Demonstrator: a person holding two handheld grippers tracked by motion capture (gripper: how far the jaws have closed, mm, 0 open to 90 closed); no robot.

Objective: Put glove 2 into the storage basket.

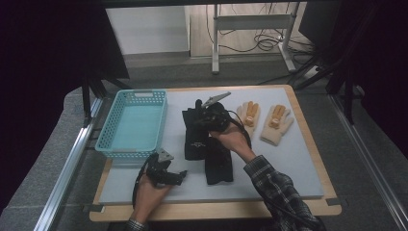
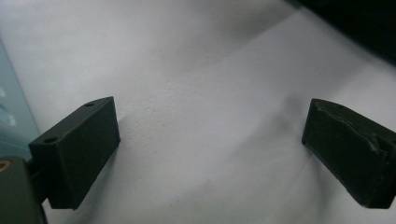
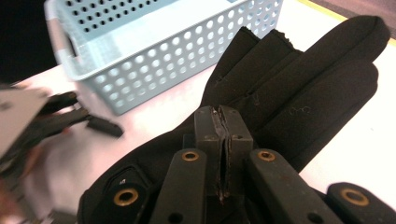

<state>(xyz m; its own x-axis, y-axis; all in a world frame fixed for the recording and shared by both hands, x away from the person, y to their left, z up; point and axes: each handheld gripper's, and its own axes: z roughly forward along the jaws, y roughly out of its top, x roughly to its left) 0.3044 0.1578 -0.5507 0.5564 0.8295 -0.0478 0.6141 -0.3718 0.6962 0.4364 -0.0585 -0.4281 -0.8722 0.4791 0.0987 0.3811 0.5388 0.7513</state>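
Right gripper (image 3: 223,140) pinches a black glove (image 3: 299,88); left gripper (image 2: 210,149) rests wide open.

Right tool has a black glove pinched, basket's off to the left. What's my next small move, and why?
Probably carry the black glove left, over the blue basket. The right tool is shut on the glove, the basket looks empty, and the left tool rests open on the mat near the basket's front corner, so keep the glove high enough to pass above it.

black glove (image 3: 299,88) pinched, apparently lifted off the mat.
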